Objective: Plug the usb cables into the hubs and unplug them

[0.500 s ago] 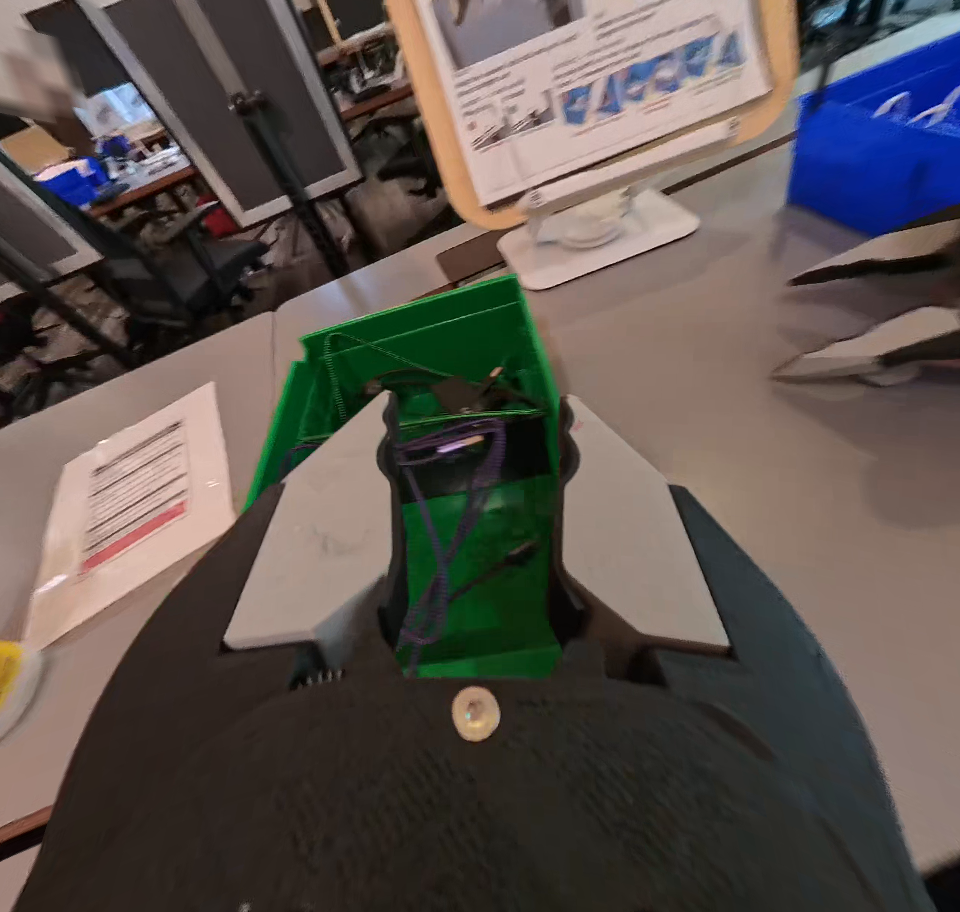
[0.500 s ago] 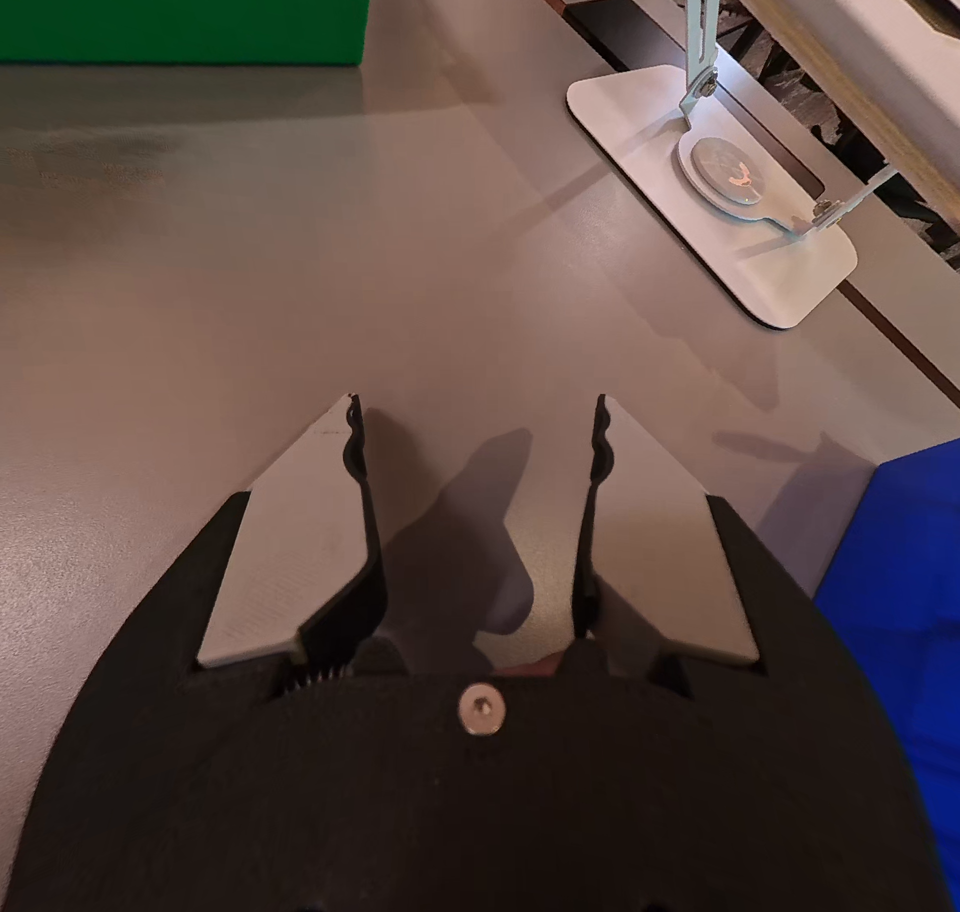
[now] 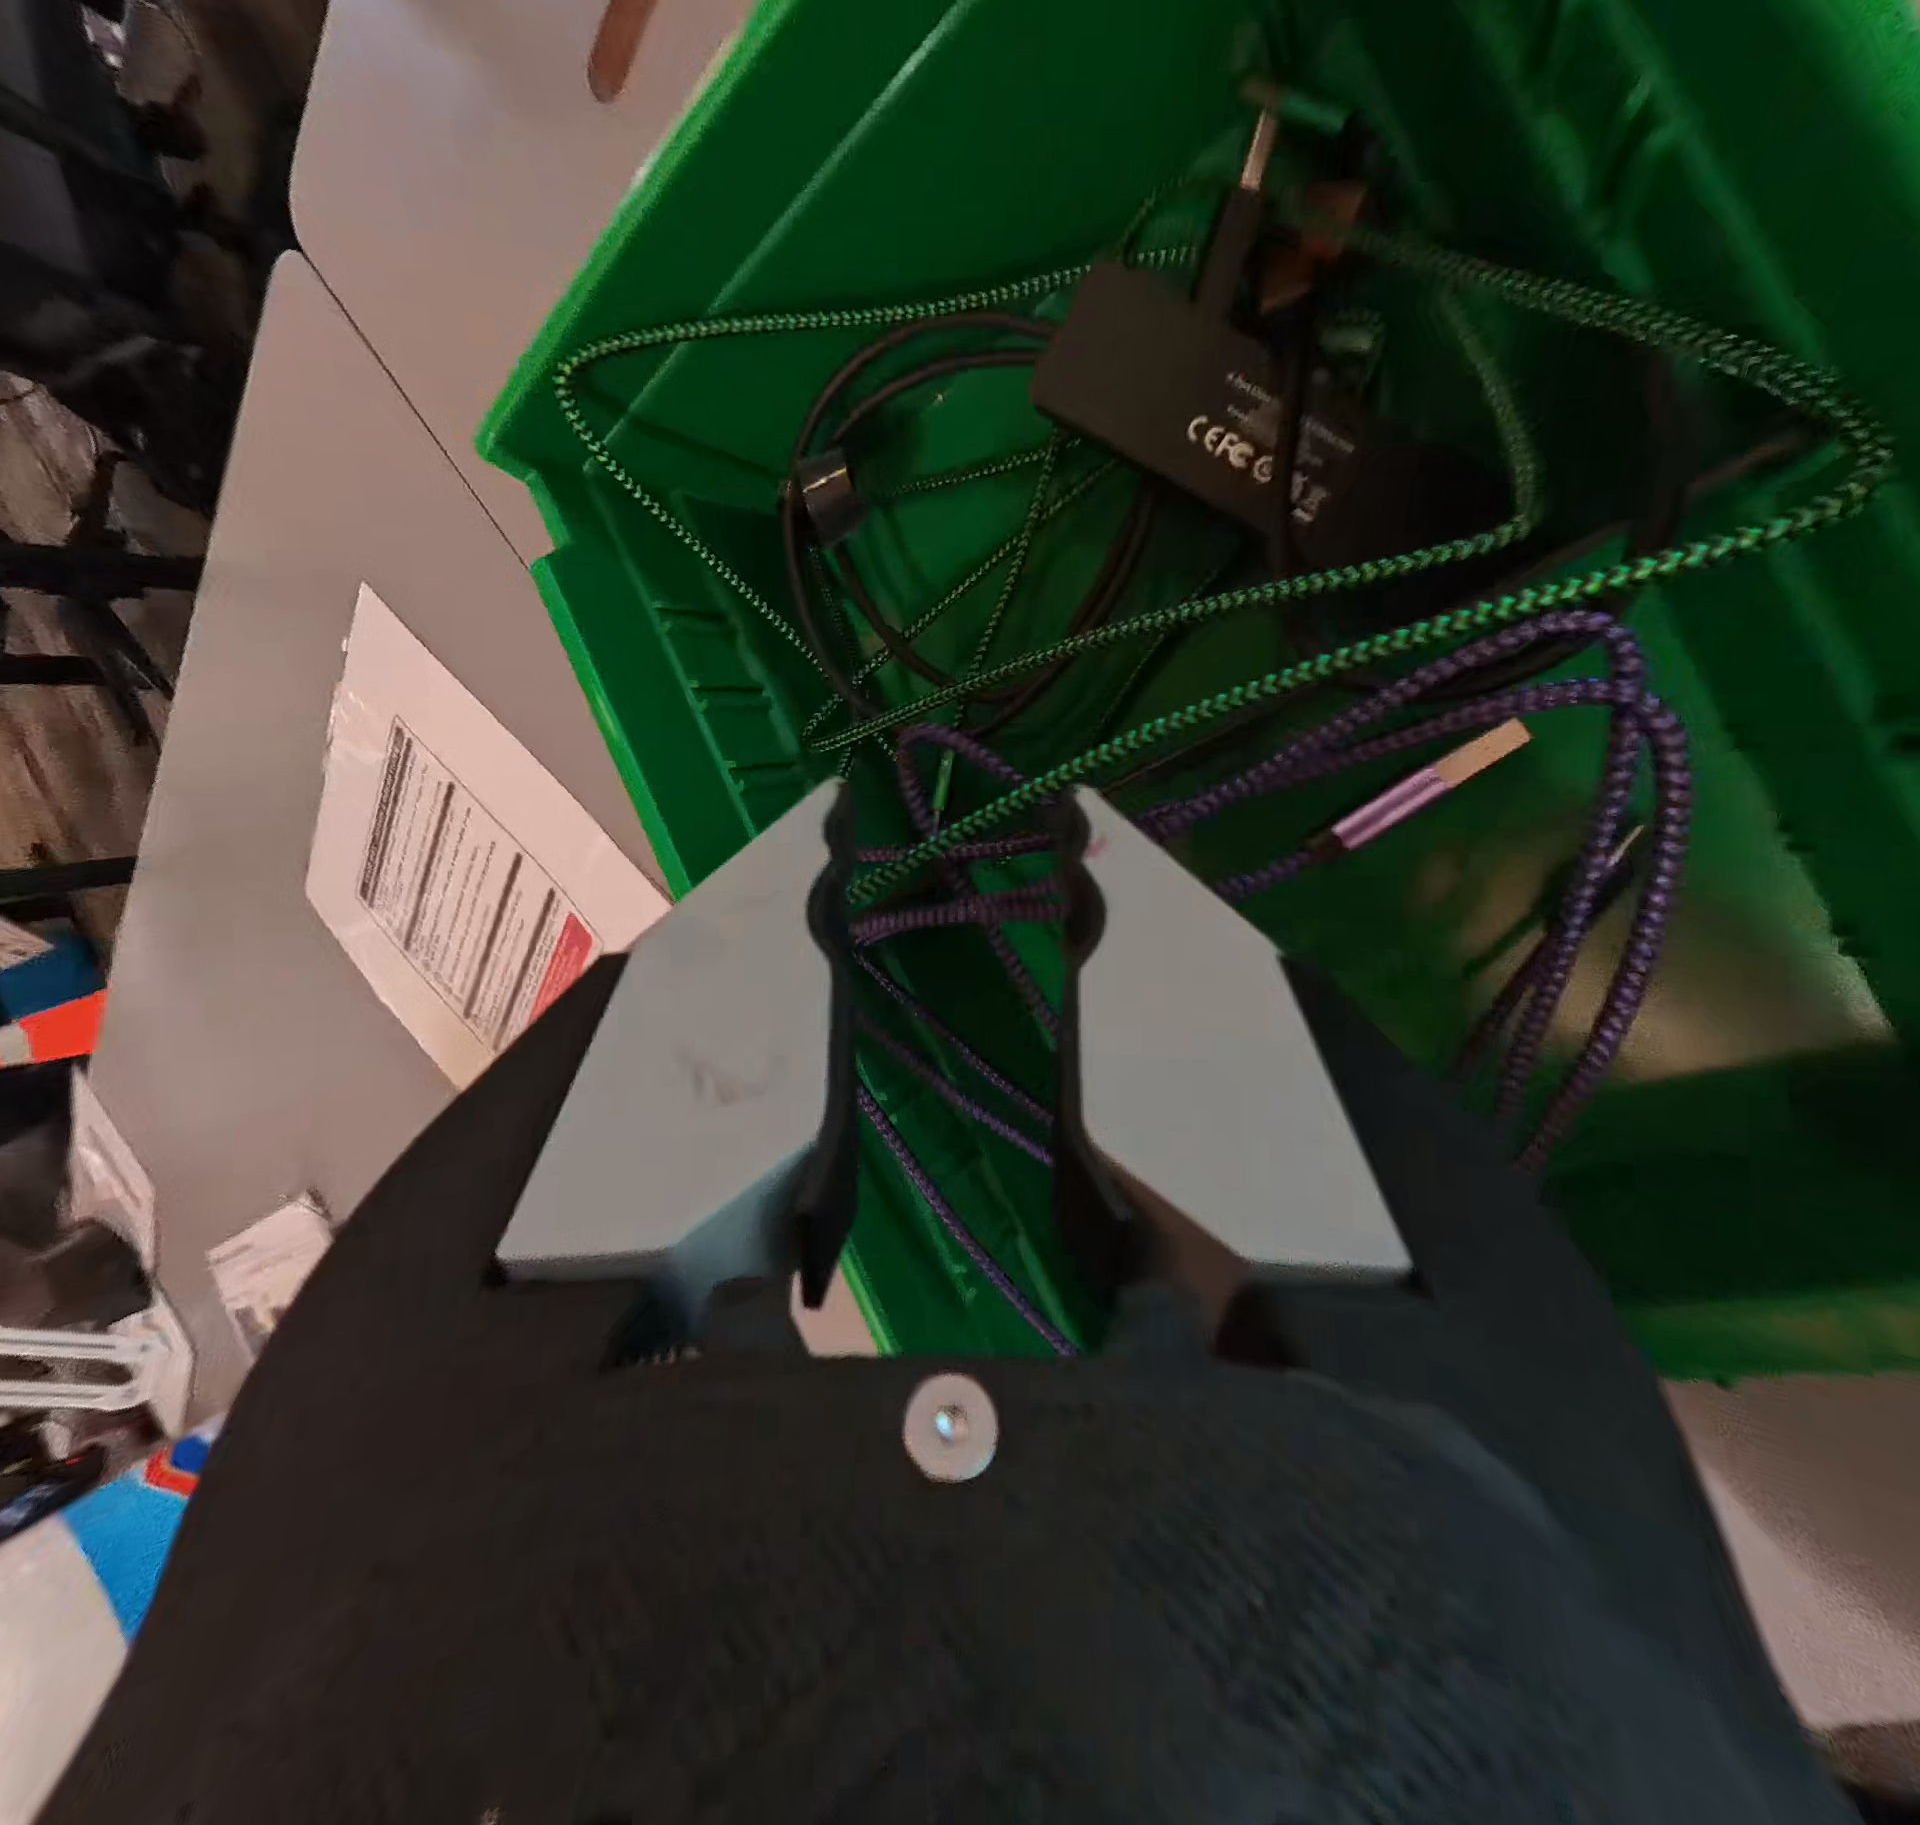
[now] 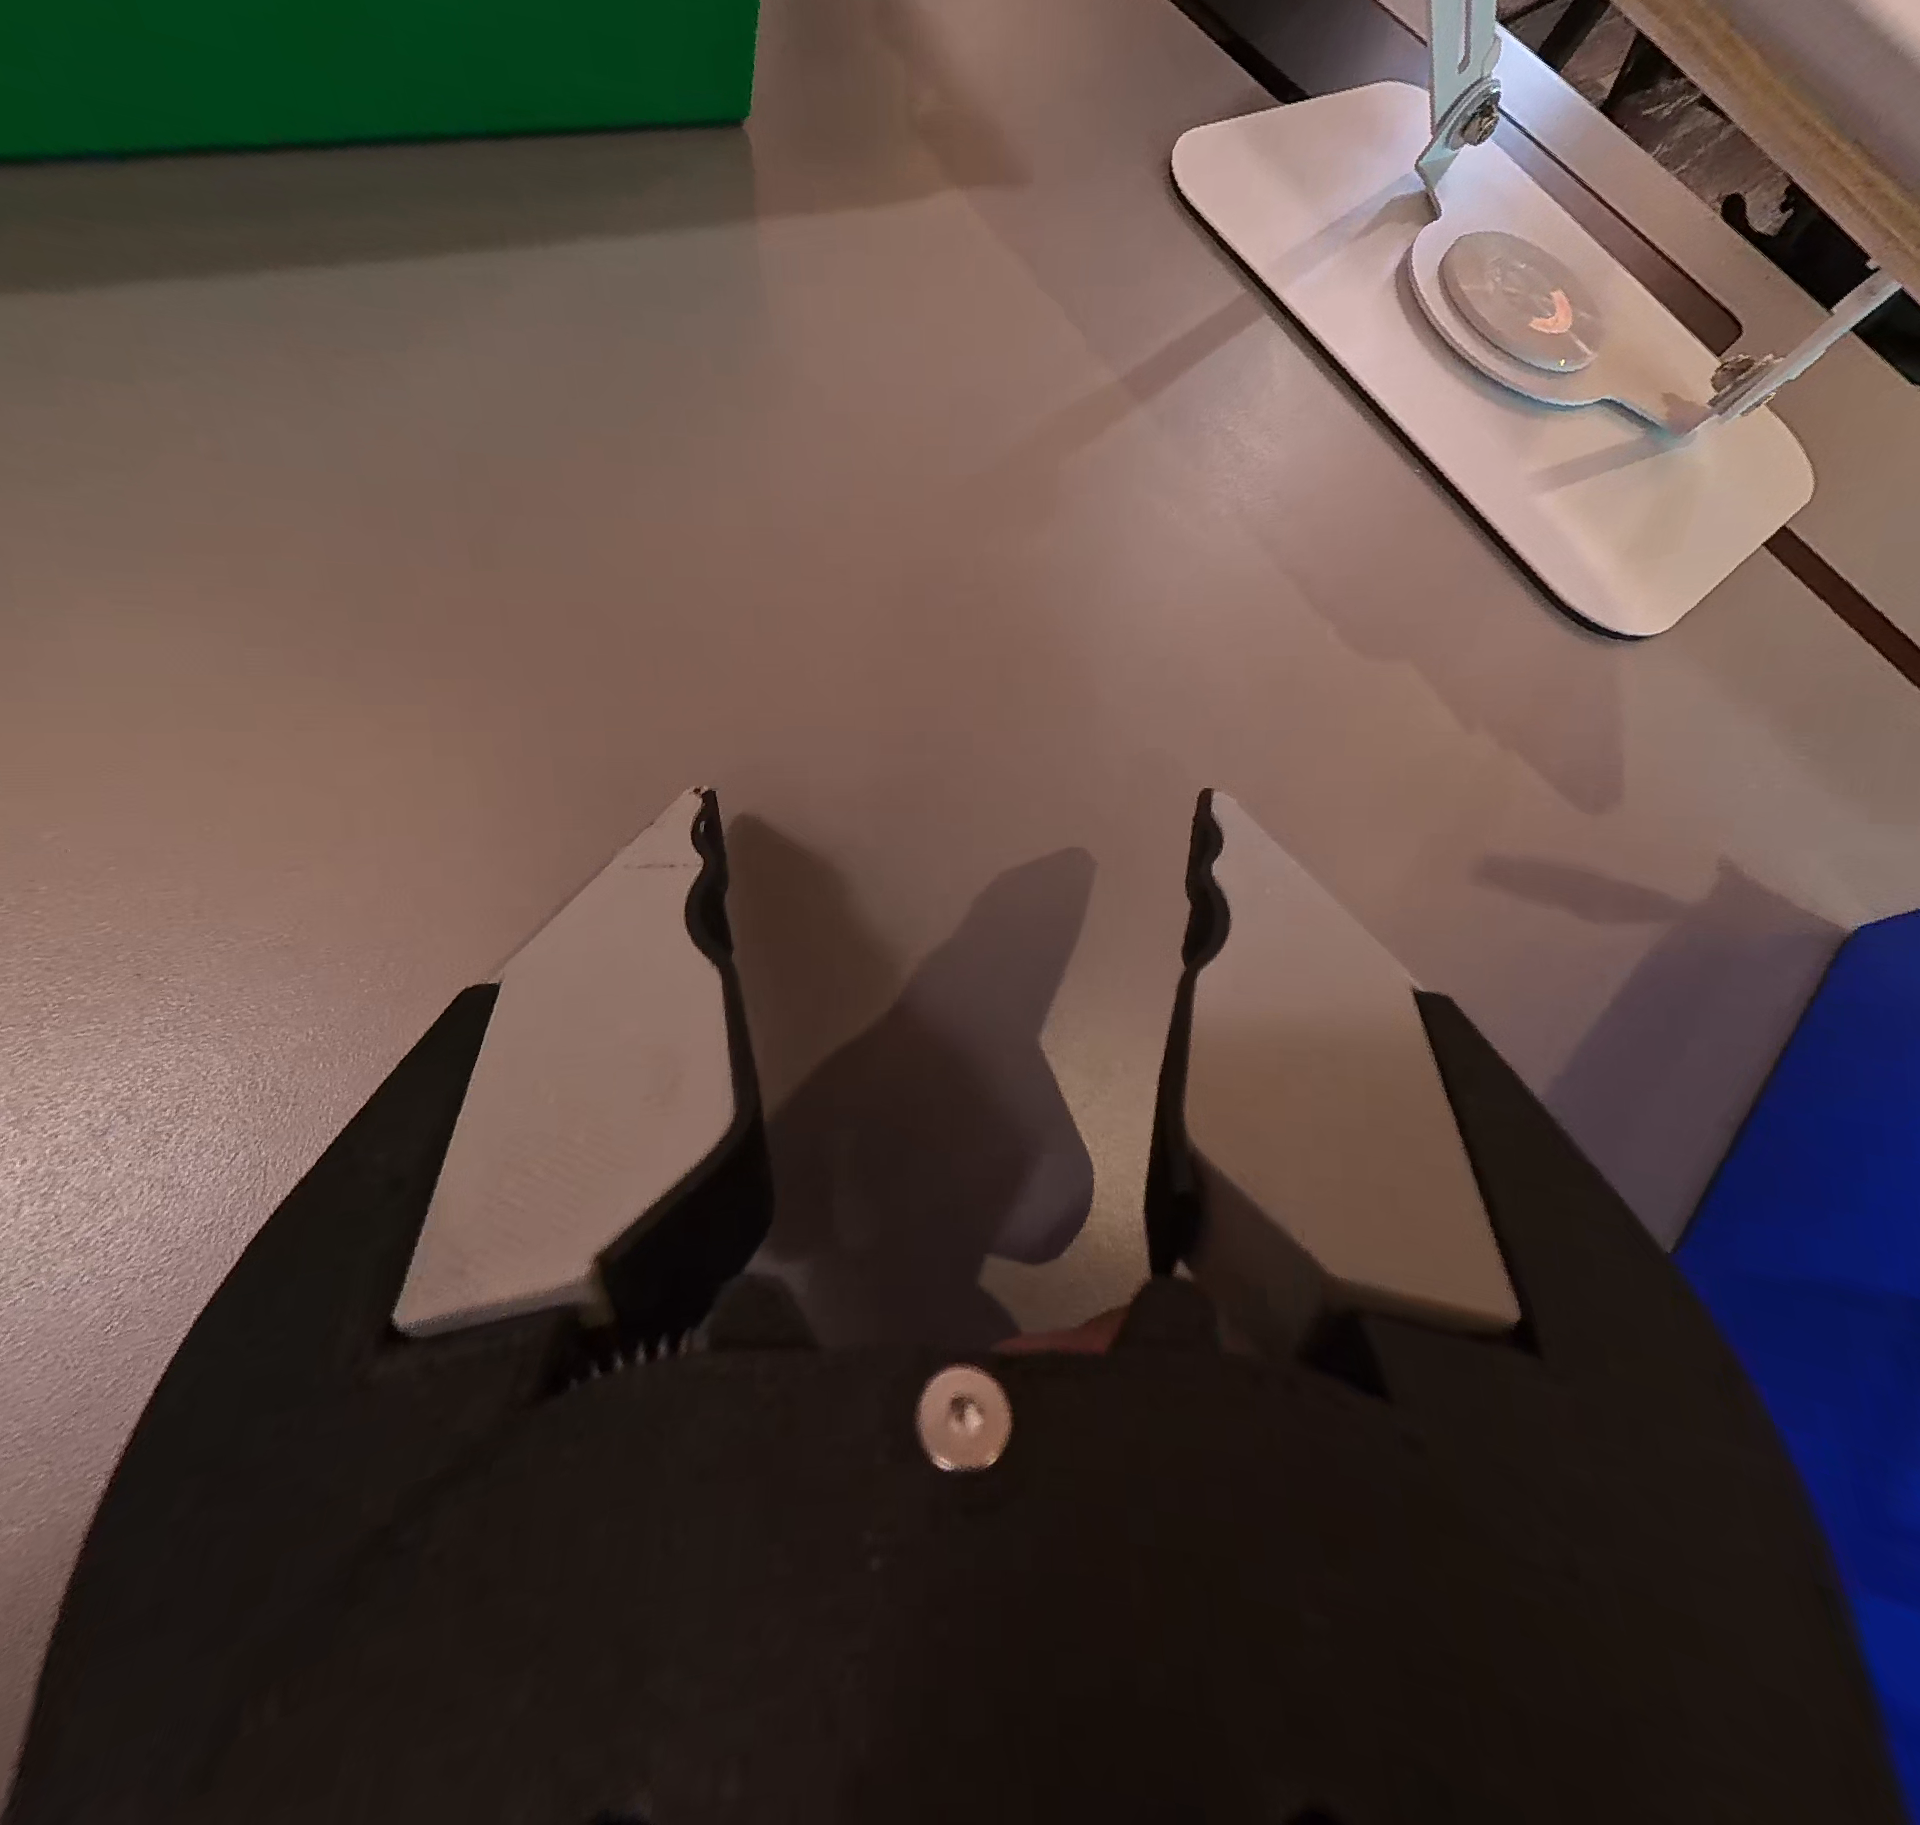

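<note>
A green bin (image 3: 644, 341) holds a black USB hub (image 3: 1174, 393), a green-black braided cable (image 3: 1351, 580), a thin black cable (image 3: 831, 487) and a purple braided cable (image 3: 1631, 736) with a lilac USB plug (image 3: 1434, 788). My left gripper (image 3: 951, 809) is tilted down into the bin's near end, jaws apart. Loops of purple and green cable cross the gap between its fingertips; I cannot tell whether they touch. My right gripper (image 4: 956, 799) is open and empty, low over the grey table (image 4: 520, 528). The bin's outer wall (image 4: 364, 19) shows at the far left of the right wrist view.
A white stand base (image 4: 1507, 373) sits on the table at the far right of the right gripper. A blue bin (image 4: 1829, 1308) is close on its right. A laminated sheet (image 3: 457, 840) lies left of the green bin, and clutter lies past the table's left edge. About 35 centimetres separates my left fingertips from my right. The white stand base (image 4: 1507, 373) lies some 25 centimetres from my right tips, 40 centimetres from my left tips.
My left gripper has moved forward and tipped down into the green bin, rolling leftward, and its jaws are a little narrower around the cables. The right gripper has barely moved.
</note>
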The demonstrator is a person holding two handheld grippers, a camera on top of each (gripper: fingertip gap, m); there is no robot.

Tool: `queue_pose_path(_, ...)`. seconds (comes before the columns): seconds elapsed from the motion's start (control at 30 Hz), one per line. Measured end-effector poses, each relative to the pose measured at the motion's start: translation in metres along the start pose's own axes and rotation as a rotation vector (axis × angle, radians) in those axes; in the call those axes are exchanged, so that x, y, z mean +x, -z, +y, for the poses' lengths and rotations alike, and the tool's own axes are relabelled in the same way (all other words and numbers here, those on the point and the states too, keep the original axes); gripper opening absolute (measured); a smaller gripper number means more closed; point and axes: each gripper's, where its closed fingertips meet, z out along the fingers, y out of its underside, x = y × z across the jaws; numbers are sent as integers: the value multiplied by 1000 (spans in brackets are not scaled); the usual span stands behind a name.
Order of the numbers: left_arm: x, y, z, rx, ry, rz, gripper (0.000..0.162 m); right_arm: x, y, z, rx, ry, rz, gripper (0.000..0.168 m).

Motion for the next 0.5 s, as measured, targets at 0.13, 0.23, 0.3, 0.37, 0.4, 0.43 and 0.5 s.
queue_pose_path(0.13,-12,-1,-5,-50,-56,-56,8,-2,0,0,0,18,-1,86)
queue_pose_path(0.23,-28,17,-19,-30,-90,-131,0,-3,0,0,-4,35,3,86)
queue_pose_path(0.3,-44,36,-30,5,-64,-190,0,-4,0,0,-4,42,6,86)
queue_pose_path(0.37,-63,57,-41,53,-13,-249,0,-4,0,0,-3,43,7,86)
queue_pose_path(0.4,-74,67,-46,80,2,-297,0,-4,0,0,-2,42,7,86)
queue_pose_path(0.43,-86,78,-49,99,3,-358,0,-3,0,0,0,39,7,86)
queue_pose_path(0.5,-106,103,-59,139,-28,-489,0,-3,0,-1,5,34,9,86)
